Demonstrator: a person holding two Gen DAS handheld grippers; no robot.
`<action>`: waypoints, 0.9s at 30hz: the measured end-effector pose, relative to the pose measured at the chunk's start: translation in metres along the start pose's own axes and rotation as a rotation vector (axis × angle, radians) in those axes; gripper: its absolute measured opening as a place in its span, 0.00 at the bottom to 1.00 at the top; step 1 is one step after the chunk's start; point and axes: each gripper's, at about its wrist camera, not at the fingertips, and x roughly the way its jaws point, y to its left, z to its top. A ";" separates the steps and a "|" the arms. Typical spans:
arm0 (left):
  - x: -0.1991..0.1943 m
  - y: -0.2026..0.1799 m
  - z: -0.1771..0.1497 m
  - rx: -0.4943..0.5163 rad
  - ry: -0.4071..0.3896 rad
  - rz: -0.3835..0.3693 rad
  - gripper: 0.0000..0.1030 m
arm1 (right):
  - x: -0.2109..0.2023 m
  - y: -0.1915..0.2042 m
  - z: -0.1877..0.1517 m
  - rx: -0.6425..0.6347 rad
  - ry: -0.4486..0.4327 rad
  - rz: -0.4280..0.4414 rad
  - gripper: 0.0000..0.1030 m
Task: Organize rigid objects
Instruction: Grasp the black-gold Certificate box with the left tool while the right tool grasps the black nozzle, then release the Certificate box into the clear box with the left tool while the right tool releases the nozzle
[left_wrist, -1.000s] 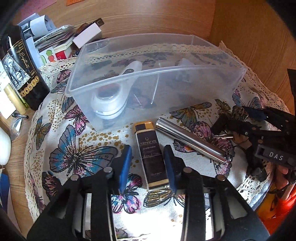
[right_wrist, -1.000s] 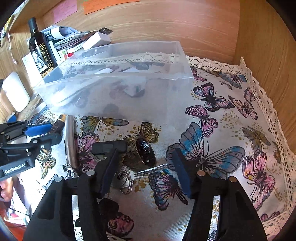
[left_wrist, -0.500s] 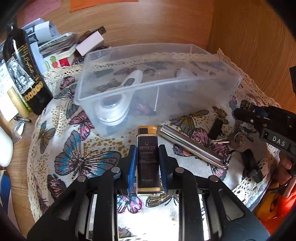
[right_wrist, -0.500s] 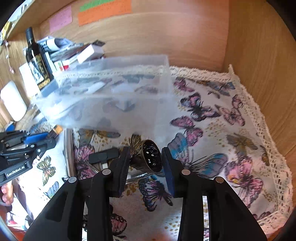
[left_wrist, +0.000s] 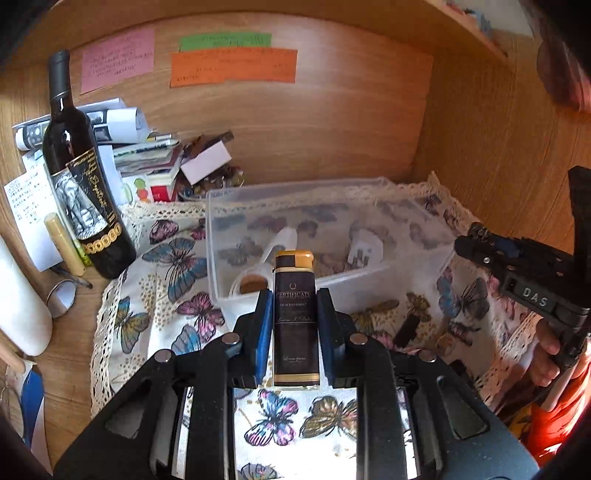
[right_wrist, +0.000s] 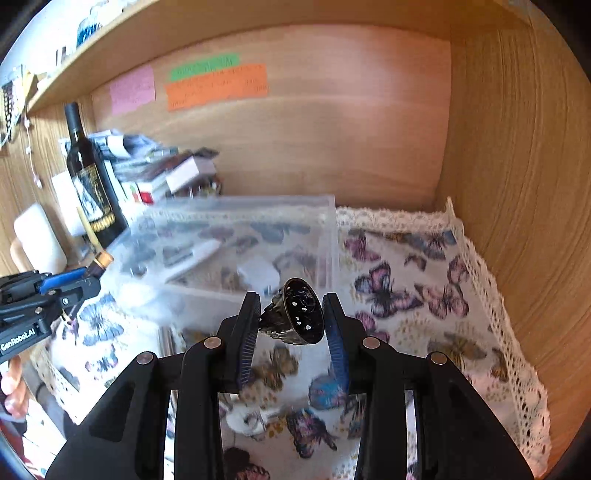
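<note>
Between the left gripper's (left_wrist: 294, 321) blue pads sits a slim dark lighter (left_wrist: 295, 317), clamped on both long sides, upright, gold cap at the far end, gold band at the near end, "CERTIFICATE" printed on the face. It is off the cloth, with its cap overlapping the near wall of the bin in this view.

Right gripper (right_wrist: 291, 325) jaws are closed on a small dark metal bell-shaped piece (right_wrist: 297, 315): ridged body toward the left pad, open dark mouth with a few light specks facing the camera and the right pad. It is tilted and also clear of the cloth.

Beyond both jaws: clear plastic bin (left_wrist: 221, 258) on a butterfly-print cloth (left_wrist: 173, 266) with lace edging. Inside the bin a white plug adapter (left_wrist: 364, 249), a white handled item and a round brownish thing near the front wall, partly hidden by the lighter; can't tell more.

Left of the left jaws: dark wine bottle (left_wrist: 79, 184) standing upright, a pile of papers and small boxes (left_wrist: 147, 155) behind it, a cream pen-like stick (left_wrist: 64, 243) beside the bottle base. Far wall carries pink, green and orange notes (left_wrist: 232, 66). Below right of the left jaws, on the cloth, a small dark object; blurred, can't identify.

Right gripper shows at the right edge of the left view, a hand (left_wrist: 546, 354) gripping its handle. Left gripper shows at the left edge of the right view with the lighter's gold tip poking forward.

Wooden side wall (right_wrist: 517, 184) to the right of the right jaws, cloth running up against it.
</note>
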 end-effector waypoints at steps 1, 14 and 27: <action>-0.001 0.000 0.004 0.002 -0.013 -0.002 0.22 | 0.000 0.000 0.003 -0.001 -0.008 0.005 0.31; 0.022 -0.002 0.048 0.041 -0.048 0.009 0.22 | 0.027 0.017 0.033 -0.057 -0.033 0.038 0.31; 0.086 -0.011 0.047 0.070 0.094 -0.026 0.22 | 0.075 0.015 0.024 -0.060 0.095 0.041 0.31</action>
